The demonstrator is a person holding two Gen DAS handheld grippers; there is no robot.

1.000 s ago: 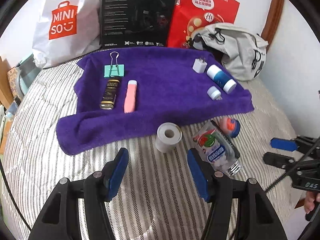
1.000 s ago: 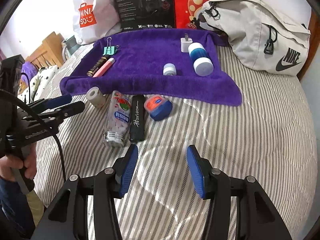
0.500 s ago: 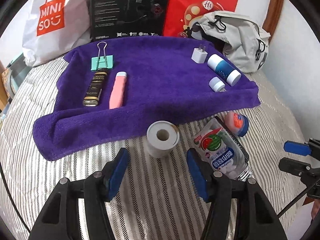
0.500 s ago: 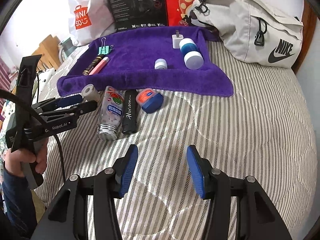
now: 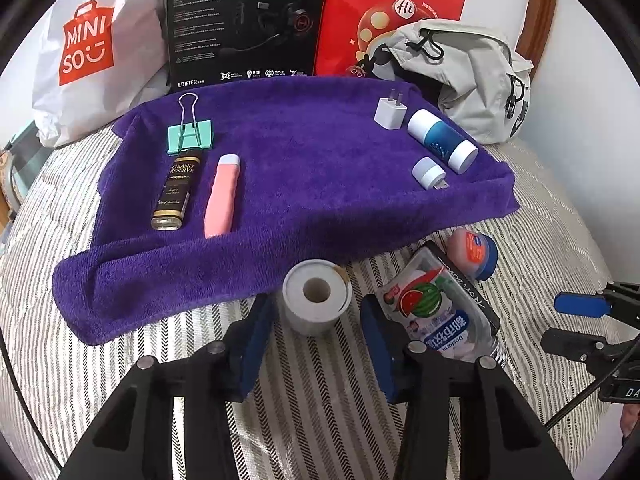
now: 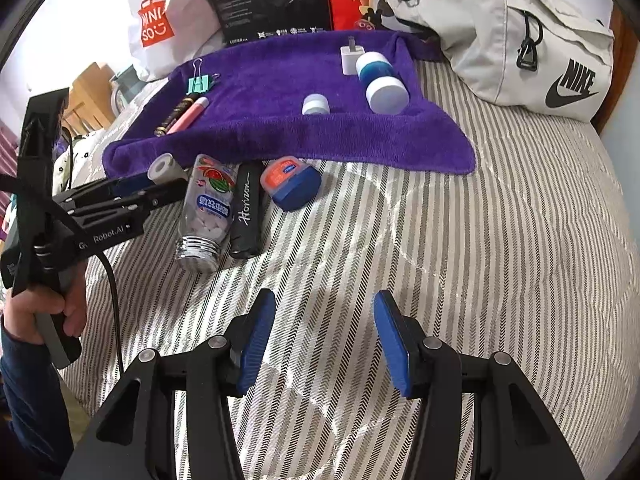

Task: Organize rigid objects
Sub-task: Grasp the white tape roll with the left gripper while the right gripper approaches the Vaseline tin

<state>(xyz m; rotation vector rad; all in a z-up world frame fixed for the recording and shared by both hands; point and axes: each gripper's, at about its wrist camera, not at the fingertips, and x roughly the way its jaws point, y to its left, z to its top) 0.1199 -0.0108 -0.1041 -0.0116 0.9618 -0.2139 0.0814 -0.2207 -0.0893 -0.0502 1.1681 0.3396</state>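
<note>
A striped bed (image 6: 460, 240) carried a purple towel (image 5: 312, 184) near its far end. On the towel lay a blue-and-white tube (image 5: 442, 141), a dark bottle (image 5: 176, 190), a pink stick (image 5: 222, 196), a green clip (image 5: 190, 134), a white plug (image 5: 390, 114) and a small white cap (image 5: 427, 172). Off the towel's near edge lay a candy bottle (image 6: 208, 208), a black case (image 6: 246, 210) and a blue-and-orange tin (image 6: 292, 182), close together. The left claw (image 5: 316, 320) stood wide, a tape roll (image 5: 317, 296) between its pads with gaps on both sides. The right claw (image 6: 324, 336) was also wide and held nothing, over bare bedding
</note>
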